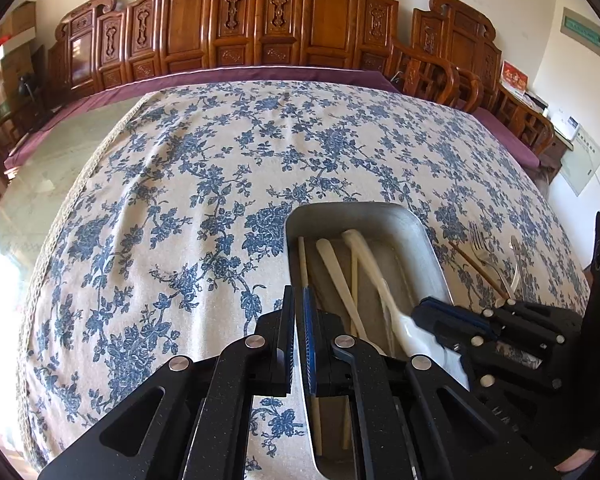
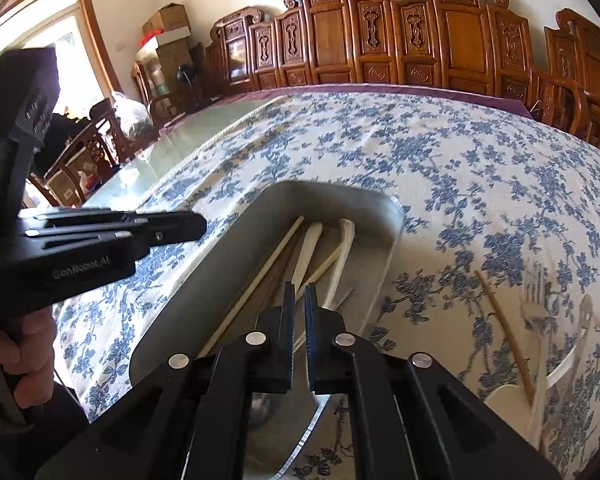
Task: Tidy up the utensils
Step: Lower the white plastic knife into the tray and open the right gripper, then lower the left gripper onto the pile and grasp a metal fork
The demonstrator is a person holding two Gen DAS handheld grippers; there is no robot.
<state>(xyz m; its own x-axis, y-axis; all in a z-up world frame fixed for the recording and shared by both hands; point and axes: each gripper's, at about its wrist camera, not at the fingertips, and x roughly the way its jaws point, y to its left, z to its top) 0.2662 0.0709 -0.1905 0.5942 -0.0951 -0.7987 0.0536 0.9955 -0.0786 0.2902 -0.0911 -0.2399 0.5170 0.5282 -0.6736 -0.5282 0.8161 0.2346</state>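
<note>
Floral tablecloth (image 1: 220,168) bare leftward, both hand-held grippers (image 1: 299,336) (image 2: 299,334) narrow, empty, over tray rim (image 2: 396,216).

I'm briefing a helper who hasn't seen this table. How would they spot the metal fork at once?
Find the metal tray on the blue-flowered tablecloth. The fork lies on the cloth just right of it, outside. Beside a brown chopstick, it alone is shiny silver with tines.
</note>
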